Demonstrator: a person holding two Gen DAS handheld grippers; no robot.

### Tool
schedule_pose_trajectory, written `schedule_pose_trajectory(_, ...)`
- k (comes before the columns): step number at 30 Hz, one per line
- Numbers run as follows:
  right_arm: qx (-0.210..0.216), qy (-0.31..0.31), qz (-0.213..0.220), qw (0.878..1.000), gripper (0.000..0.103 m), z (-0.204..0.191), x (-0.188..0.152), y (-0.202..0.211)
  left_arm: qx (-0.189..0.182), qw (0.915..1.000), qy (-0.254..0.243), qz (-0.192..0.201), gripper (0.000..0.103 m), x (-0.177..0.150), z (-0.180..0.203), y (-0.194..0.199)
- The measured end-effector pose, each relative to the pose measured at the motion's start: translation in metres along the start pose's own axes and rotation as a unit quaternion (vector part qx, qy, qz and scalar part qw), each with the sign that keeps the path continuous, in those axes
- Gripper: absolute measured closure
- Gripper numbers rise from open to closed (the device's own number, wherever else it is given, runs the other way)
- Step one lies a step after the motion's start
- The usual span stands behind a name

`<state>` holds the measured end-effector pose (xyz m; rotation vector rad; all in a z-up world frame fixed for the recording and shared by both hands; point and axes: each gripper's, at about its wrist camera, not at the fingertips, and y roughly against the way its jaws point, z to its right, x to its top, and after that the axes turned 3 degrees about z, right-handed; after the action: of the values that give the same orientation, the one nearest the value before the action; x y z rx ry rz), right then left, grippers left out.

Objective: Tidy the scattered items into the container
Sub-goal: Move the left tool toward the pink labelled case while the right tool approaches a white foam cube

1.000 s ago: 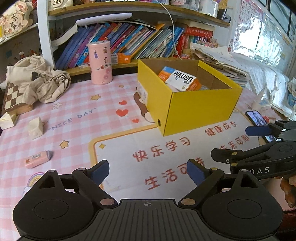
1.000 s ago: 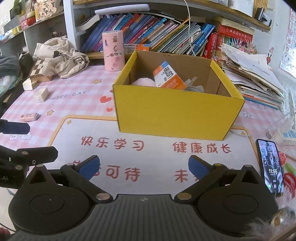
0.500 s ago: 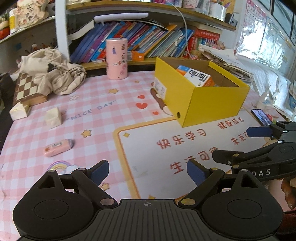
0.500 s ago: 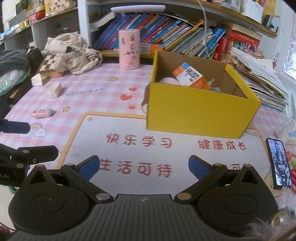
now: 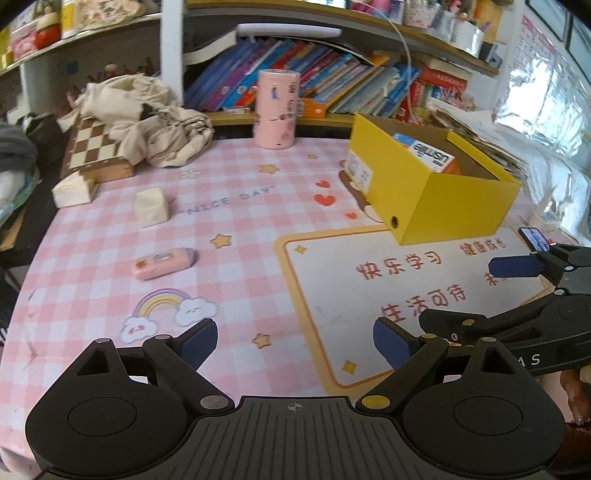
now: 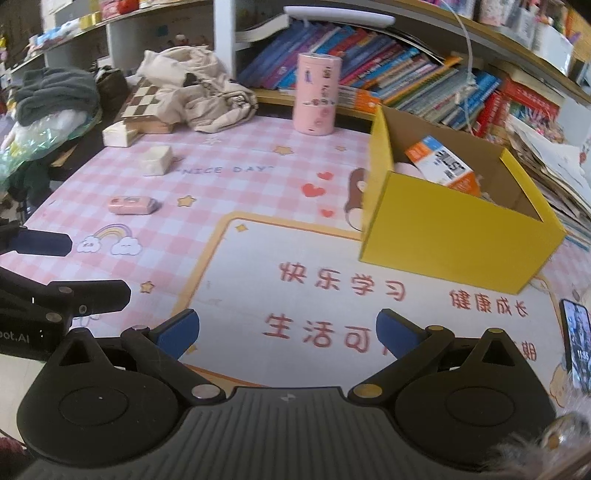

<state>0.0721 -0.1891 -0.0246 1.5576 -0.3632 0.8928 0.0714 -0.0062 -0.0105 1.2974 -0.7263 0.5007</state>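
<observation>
Plainly the small pink rounded plastic eraser case (image 5: pixel 163 263) lies ahead-left of the empty, spread left gripper (image 5: pixel 295 338), long axis crosswise; the right gripper (image 6: pixel 286 332), equally spread, sits farther off

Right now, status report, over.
Left gripper and right gripper open, empty. Pink eraser loose on mat, outside yellow box. Path unobstructed.

Desk ahead of gripper under pink checked mat (image 5: pixel 236 206) with cartoon prints. Beyond it, far ahead, shelf (image 5: pixel 332 118) of leaning books (image 5: pixel 332 77); upper shelf board (image 6: pixel 424 18) above. Ahead-right, bright window (image 5: pixel 554 85); daylight on paper stack (image 6: pixel 550 162).
</observation>
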Motion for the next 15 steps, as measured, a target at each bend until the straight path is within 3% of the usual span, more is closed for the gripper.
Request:
schedule_pose_trajectory(9,0.019,0.03,0.005,0.999,0.0,-0.032,0.011,-0.006,0.024,0.9993,0.026,0.01,0.009,-0.007,-0.028,0.016)
schedule_pose_trajectory(15,0.023,0.053,0.032,0.998,0.0,-0.05,0.022,-0.002,0.035,0.9978,0.043,0.036,0.009,-0.008,-0.044,0.029)
